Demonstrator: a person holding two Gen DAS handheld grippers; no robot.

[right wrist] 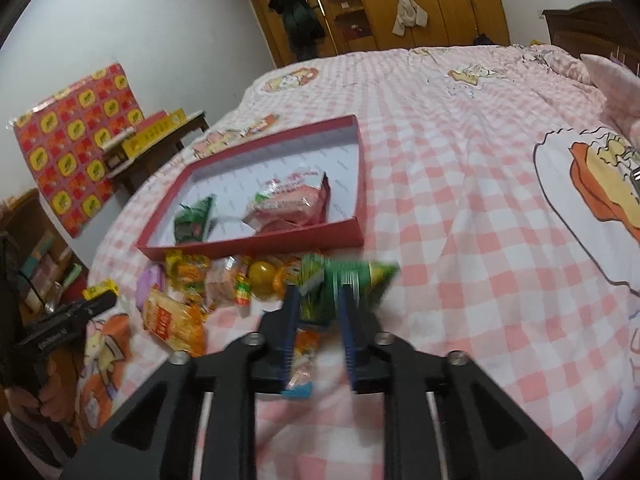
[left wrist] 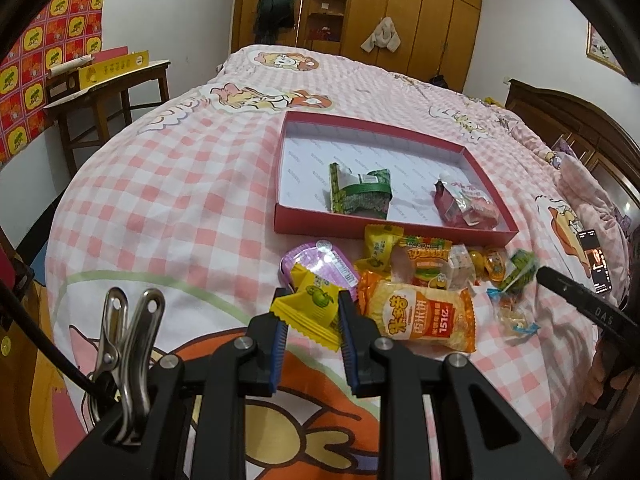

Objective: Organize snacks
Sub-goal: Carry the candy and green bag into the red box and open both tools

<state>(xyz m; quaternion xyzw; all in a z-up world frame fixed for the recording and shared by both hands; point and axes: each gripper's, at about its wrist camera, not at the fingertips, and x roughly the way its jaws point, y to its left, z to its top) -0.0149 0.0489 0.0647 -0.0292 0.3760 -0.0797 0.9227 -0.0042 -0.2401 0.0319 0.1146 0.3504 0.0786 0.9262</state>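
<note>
Two packets are gripped at once: a yellow packet [left wrist: 310, 312] is clamped in the left gripper [left wrist: 312, 320], a green packet [right wrist: 344, 284] in the right gripper [right wrist: 318, 320], both above the snack pile [left wrist: 420, 280] on the bed [left wrist: 180, 180]. The green one looks pinched near an edge, so it could slip before the red box [left wrist: 384, 232] is reached. Counted in the box: two snacks, one green, one pink. The pile can't be counted exactly.
</note>
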